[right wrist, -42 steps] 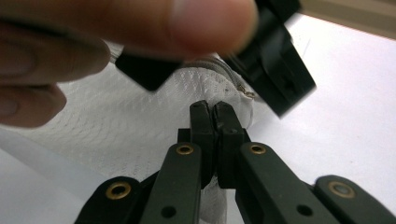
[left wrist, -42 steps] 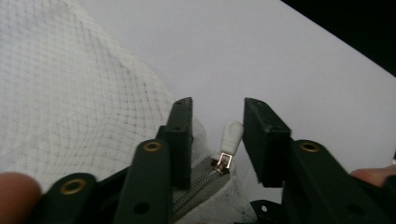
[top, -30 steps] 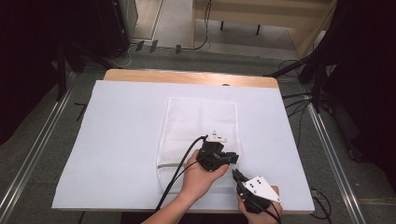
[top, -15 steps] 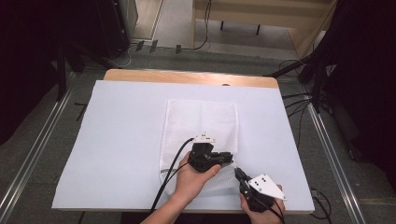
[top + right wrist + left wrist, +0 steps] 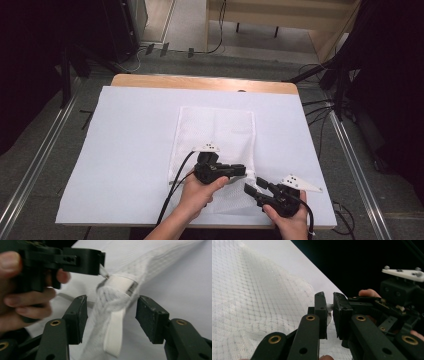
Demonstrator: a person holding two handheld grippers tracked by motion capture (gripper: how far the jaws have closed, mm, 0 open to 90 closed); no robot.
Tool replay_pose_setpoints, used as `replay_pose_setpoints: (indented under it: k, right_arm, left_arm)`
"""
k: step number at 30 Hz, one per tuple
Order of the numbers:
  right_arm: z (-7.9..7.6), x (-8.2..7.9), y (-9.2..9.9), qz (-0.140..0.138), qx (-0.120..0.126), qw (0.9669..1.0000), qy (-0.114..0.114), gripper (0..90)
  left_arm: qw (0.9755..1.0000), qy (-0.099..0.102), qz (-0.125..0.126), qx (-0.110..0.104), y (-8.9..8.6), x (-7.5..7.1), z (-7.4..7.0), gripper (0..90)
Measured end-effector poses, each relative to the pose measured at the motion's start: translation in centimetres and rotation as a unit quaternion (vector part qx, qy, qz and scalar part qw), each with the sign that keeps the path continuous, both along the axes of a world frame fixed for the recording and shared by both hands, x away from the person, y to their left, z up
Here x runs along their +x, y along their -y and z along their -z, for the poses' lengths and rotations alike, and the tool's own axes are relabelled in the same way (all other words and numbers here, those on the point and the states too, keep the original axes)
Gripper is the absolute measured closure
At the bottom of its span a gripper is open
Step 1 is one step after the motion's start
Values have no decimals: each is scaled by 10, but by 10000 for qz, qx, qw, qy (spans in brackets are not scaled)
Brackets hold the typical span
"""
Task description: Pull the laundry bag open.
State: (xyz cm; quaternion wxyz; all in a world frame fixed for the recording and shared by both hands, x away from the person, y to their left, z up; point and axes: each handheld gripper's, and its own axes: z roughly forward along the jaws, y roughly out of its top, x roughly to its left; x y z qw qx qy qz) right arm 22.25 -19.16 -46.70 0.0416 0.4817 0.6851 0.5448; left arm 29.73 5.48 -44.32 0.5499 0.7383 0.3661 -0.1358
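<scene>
Bag (image 5: 215, 135): mesh, laid flat at centre of the counter (image 5: 125, 150); near corner lifted
Left gripper (image 5: 240, 171): jaws clenched on the zipper tab (image 5: 103, 271)
Right gripper (image 5: 256, 186): at 5 o'clock; jaws released, astride the corner

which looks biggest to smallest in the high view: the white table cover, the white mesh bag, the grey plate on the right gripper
1. white table cover
2. white mesh bag
3. grey plate on the right gripper

The gaps are clear, so nearness does not blur the order.
</scene>
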Motion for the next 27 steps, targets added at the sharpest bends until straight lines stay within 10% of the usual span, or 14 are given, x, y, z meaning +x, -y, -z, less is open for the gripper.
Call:
replay_pose_setpoints:
  k: [8, 15, 27]
  right_arm:
    - [1, 11, 11, -255, 771, 9965, -199, 745]
    - [1, 14, 9, -133, 963, 9943, -430, 787]
    - [-11, 1, -1, 374, 11, 9993, 28, 898]
  left_arm:
    - [10000, -14, 3, 1, -3, 1, 4, 831]
    - [9999, 12, 94, 91, -1, -2, 7, 831]
    - [9983, 256, 55, 522, 6, -12, 6, 881]
